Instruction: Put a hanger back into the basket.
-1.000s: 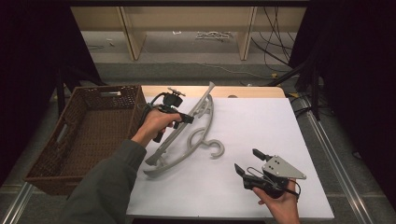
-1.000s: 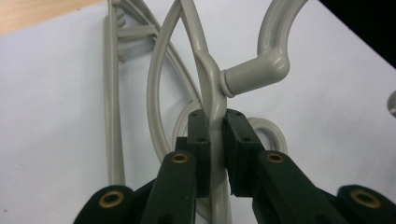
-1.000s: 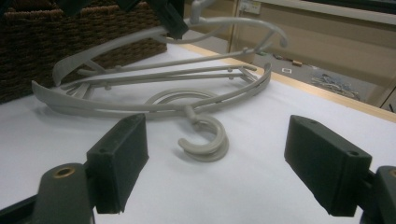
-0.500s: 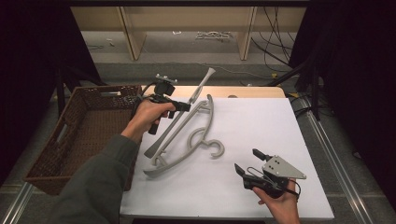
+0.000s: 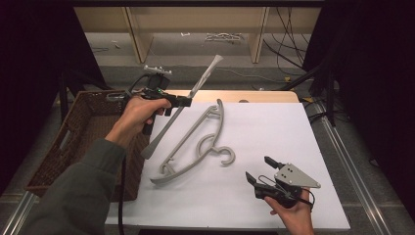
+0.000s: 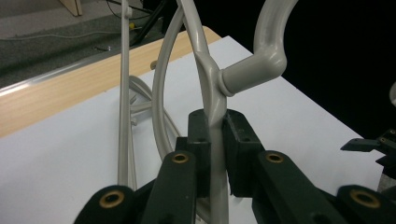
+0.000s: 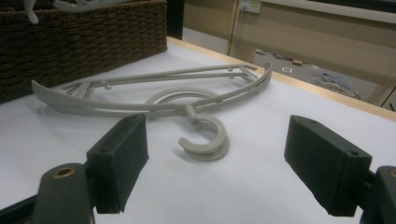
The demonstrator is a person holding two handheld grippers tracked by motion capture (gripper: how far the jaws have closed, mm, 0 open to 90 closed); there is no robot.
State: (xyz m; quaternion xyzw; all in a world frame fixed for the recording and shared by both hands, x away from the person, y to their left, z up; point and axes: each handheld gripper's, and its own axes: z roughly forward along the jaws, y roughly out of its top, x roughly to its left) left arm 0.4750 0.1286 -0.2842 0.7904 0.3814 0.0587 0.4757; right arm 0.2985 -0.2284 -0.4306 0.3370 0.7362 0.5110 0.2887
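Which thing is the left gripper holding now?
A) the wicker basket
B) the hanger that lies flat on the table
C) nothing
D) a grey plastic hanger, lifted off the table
D: the left gripper is shut on a grey hanger raised above the white table.

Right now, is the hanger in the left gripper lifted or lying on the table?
Lifted: the left gripper is shut on the grey hanger, tilted above the table; another hanger lies flat.
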